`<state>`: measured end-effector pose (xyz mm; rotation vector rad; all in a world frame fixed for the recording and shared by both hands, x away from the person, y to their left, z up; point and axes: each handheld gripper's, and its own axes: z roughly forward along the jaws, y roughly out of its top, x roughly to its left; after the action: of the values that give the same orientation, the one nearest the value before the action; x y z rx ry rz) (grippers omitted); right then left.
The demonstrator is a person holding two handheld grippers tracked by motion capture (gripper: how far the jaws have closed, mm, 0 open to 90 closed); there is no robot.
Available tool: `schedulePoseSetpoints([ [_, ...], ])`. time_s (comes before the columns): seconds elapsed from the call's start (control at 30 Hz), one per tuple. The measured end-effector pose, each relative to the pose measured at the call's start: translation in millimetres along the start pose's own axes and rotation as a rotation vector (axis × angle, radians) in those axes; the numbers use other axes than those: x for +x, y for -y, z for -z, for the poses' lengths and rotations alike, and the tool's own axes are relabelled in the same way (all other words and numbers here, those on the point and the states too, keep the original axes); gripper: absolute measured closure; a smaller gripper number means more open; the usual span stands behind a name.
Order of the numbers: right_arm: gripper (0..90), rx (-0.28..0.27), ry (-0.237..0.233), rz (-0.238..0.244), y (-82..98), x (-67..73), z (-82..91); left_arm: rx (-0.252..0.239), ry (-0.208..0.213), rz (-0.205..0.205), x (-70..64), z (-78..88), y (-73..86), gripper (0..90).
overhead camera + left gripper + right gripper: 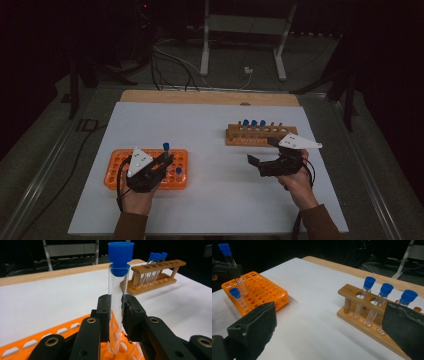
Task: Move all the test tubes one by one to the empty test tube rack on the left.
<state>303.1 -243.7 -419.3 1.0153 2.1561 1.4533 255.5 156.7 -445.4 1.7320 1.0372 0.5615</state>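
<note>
Between wide-apart jaws: wooden rack (372,322) with three blue-capped tubes (380,300), orange rack (259,291) far left.

White-topped table (210,150), orange tube rack (117,167) at left, wooden rack (250,137) at right

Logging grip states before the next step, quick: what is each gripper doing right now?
Left gripper: shut on a blue-capped test tube, above the orange rack.
Right gripper: open, holding nothing, near the wooden rack.
</note>
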Motion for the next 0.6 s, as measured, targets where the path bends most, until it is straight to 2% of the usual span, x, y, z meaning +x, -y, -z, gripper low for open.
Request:
schedulePoseSetpoints([
  [0.27,0.3,0.002,-0.007,-0.001,0.9,0.7,-1.5,0.028,0.033,-0.015,-0.7,1.6,13.1,76.6],
  [0.6,0.3,0.009,-0.012,0.0,3.2,0.4,-3.4,0.061,0.053,-0.044,-3.9,-2.4,21.3,76.6],
])
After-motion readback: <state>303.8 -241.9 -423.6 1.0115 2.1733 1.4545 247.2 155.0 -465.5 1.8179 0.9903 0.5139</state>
